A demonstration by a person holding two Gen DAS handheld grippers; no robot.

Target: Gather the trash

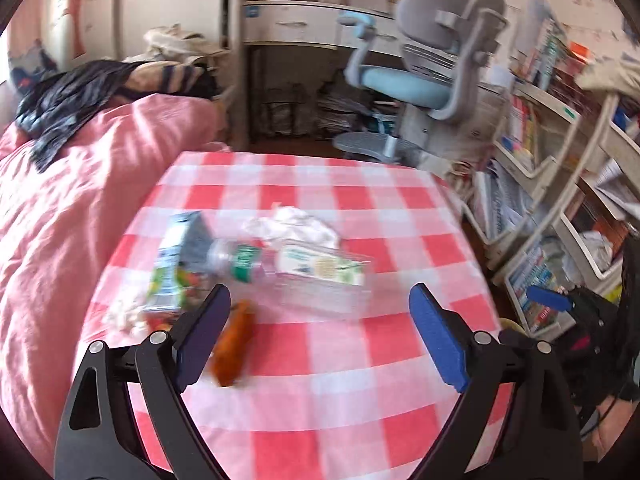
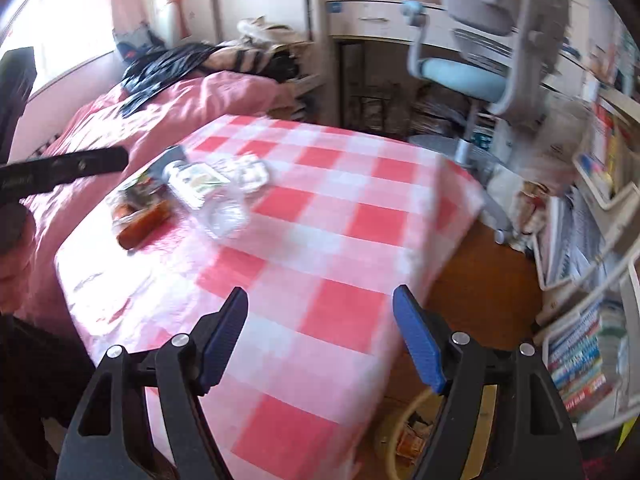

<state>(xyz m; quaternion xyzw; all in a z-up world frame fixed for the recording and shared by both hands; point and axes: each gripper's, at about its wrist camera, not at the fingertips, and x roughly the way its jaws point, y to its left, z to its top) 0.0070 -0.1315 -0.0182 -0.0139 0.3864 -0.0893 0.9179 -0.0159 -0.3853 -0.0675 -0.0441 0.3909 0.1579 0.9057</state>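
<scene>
Heaped at the table's left edge by the pink bed [image 1: 60,208]: juice carton [image 1: 176,264], orange wrapper [image 1: 234,354], clear bottle [image 1: 304,276], crumpled tissue [image 1: 296,226]. Left gripper [image 1: 320,320] gaping and empty just short of that pile, wrapper beside its left finger, bottle's long axis running crosswise ahead. Right gripper [image 2: 320,328] likewise open and empty, over bare checked cloth [image 2: 340,220] well apart from the trash, so probably the left hand's pick.

Bright window daylight, motion blur, heavy fisheye edge distortion.
</scene>
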